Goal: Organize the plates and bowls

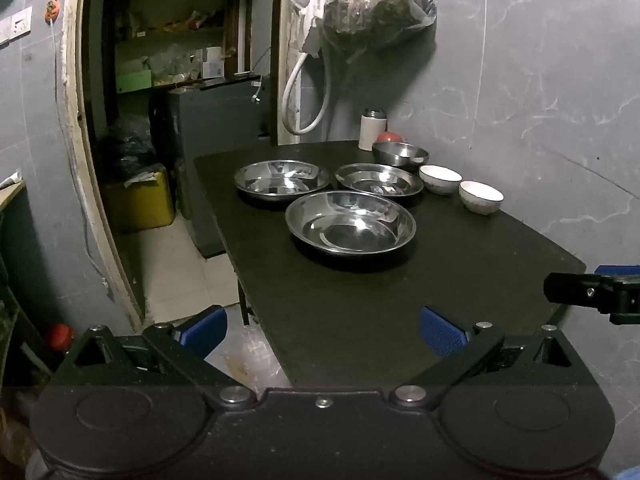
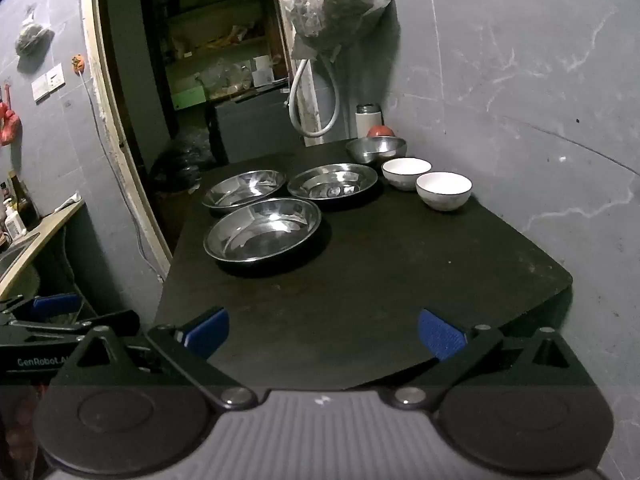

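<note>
Three steel plates [image 1: 351, 222] sit grouped mid-table [image 1: 360, 320], with a steel bowl [image 1: 400, 154] and two white bowls [image 1: 480, 197] lined along the wall. Your left gripper [image 1: 323, 330] and right gripper [image 2: 323, 332] hang spread apart, holding nothing, at the near edge.

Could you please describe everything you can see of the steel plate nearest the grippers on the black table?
The nearest steel plate is a round, shallow dish of polished metal, with a flat bottom, a sloping wall and a thin rolled rim. It looks empty; its mirror surface shows only reflections. It sits upright and flat on the black table, closest to the front edge. Two similar steel plates lie just behind it, very close, though whether the rims touch cannot be told. Neither gripper touches it.
</note>
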Demonstrator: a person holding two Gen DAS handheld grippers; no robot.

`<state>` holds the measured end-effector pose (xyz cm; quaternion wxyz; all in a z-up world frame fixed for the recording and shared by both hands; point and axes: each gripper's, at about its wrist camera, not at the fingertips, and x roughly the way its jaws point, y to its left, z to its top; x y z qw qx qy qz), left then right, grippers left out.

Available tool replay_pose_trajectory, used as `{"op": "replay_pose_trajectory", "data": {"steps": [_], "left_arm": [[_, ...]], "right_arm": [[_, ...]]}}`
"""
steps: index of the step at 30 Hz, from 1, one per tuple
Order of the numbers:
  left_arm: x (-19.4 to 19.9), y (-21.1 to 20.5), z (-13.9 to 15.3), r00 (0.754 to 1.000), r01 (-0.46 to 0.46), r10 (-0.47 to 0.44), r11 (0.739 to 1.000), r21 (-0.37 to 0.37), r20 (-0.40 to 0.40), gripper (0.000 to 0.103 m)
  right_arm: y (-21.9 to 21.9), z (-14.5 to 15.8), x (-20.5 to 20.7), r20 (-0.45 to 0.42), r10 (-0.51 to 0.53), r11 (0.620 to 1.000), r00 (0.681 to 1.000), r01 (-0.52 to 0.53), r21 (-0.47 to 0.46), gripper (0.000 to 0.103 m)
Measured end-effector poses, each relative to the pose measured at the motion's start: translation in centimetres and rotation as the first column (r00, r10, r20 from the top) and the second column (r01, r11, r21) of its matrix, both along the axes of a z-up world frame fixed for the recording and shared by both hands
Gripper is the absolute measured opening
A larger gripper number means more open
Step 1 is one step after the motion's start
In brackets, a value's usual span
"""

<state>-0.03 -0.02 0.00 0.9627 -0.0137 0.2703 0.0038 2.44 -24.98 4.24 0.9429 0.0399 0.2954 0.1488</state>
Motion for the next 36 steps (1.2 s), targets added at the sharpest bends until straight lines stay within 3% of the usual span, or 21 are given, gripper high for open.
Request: {"op": "replay_pose_trajectory", "data": {"steps": [36], "left_arm": [[0.46,-0.67,0.17,1.0,0.023,-0.023,1.0,-0.001,-0.01,0.102]], "right_arm": [[-0.06,0.74,-0.79,0.005,-0.003,1.0,1.0,0.003,-0.009,0.103]]}}
